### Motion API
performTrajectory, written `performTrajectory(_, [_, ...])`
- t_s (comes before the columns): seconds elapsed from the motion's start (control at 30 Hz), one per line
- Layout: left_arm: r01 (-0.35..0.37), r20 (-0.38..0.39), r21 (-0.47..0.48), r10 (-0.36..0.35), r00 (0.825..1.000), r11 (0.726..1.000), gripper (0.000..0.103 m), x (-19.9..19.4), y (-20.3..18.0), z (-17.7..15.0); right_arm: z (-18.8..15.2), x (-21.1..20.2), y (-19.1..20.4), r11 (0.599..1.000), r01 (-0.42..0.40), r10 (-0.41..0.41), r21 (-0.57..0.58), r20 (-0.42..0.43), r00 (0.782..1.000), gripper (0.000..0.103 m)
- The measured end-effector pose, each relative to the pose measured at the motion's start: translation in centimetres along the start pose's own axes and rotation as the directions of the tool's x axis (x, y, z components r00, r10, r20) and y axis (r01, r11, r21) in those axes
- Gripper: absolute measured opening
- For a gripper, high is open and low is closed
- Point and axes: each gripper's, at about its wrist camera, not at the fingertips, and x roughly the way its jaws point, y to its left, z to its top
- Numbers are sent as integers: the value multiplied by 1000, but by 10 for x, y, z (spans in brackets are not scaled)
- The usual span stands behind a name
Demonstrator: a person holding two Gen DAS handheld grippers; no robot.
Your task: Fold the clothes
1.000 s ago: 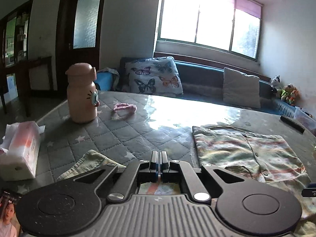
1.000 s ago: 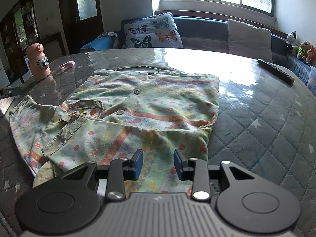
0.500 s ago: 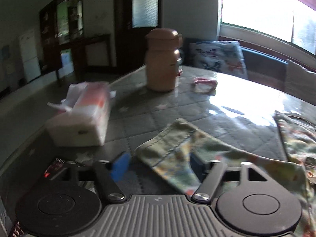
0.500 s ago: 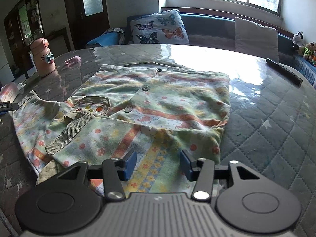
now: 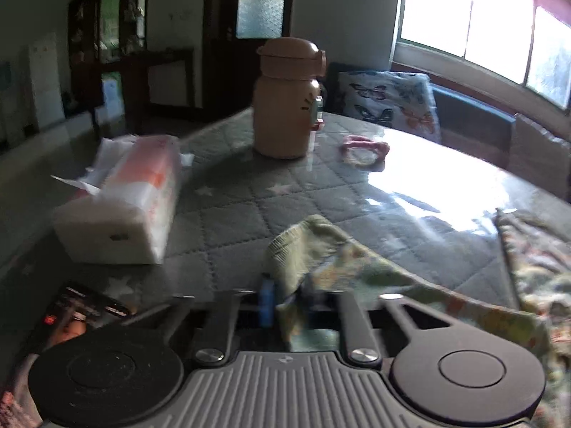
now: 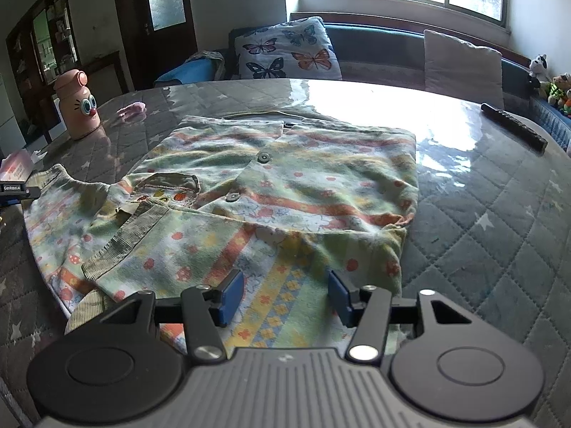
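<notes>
Right wrist view shows the floral shirt (image 6: pixel 285 185) spread flat on the quilted table (image 6: pixel 499 221) directly ahead of the right gripper (image 6: pixel 285 297), buttons up, with one sleeve already laid across the body so that its ribbed cuff (image 6: pixel 125 242) lies just ahead and to the left of the tongs. These tongs stand wide open, their blue pads apart above the near hem, holding nothing. In the left wrist view the left gripper (image 5: pixel 285 303) has its jaws drawn in narrowly around the other sleeve's cuff (image 5: pixel 303 246), which bunches up between them and rises just ahead of the tips; the picture is smeared by motion, so the pinch looks firm but I cannot be sure how much cloth is inside. The garment reads as thin, soft knit cotton: light, limp, with no stiffness of its own, so it will sag and trail from whatever point is lifted, and it may slide a little on the glossy table cover. The ribbed cuffs and the hem are the thickest, least stretchy parts and make the safest holds; a pinch in the open middle of the cloth would likely gather only one layer and drag the fold beneath it askew. Off to the left of the left tongs sit a tissue pack (image 5: pixel 121 199) and, farther ahead, a pink bottle (image 5: pixel 285 96), both well apart from the sleeve.
</notes>
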Motion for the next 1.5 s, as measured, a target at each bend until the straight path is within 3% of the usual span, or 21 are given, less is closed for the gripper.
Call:
performTrajectory(0.13, [97,17,-18,-97,995,995,9,-17,-12,3,-1,-3,-2,1000,3,-3,9,7,1000,53])
performTrajectory(0.27, [263,36,32,-264,964,964,9,-49,-47,8,-1,-9,-6,1000,7,-7,23,16,1000,53])
performTrajectory(0.37, [416,24,84,-420,907,905,9,-74,-84,9,-1,-13,-10,999,11,-12,37,25,1000,53])
performTrajectory(0.5, [582,-10,149,-588,809,799,9,-102,-134,5,-1,-19,-15,998,17,-19,56,38,999,53])
performTrajectory(0.7, [743,-143,229,-733,665,629,12,-123,-198,-21,-1,-29,-29,995,26,-32,101,55,998,53])
performTrajectory(0.8, [768,-224,297,-741,634,567,20,-130,-221,-45,-2,-35,-39,990,33,-42,137,63,997,53])
performTrajectory(0.9, [772,-281,375,-731,622,513,39,-135,-228,-64,-3,-41,-50,984,35,-49,177,72,996,51])
performTrajectory(0.97, [763,-286,406,-722,629,504,48,-138,-223,-72,-4,-44,-55,980,29,-44,196,75,996,47])
performTrajectory(1.17, [665,-219,457,-650,727,591,57,-123,-204,-64,-6,-29,-44,983,-18,12,184,32,999,38])
performTrajectory(1.3, [580,-184,460,-568,803,672,57,-95,-189,-53,-7,-20,-36,983,-49,49,176,4,999,29])
performTrajectory(1.43, [502,-157,468,-491,857,727,57,-70,-172,-46,-5,-14,-27,988,-44,45,146,-6,999,24])
performTrajectory(1.5, [483,-155,463,-469,870,743,57,-63,-169,-45,-4,-12,-22,992,-31,31,124,-6,999,14])
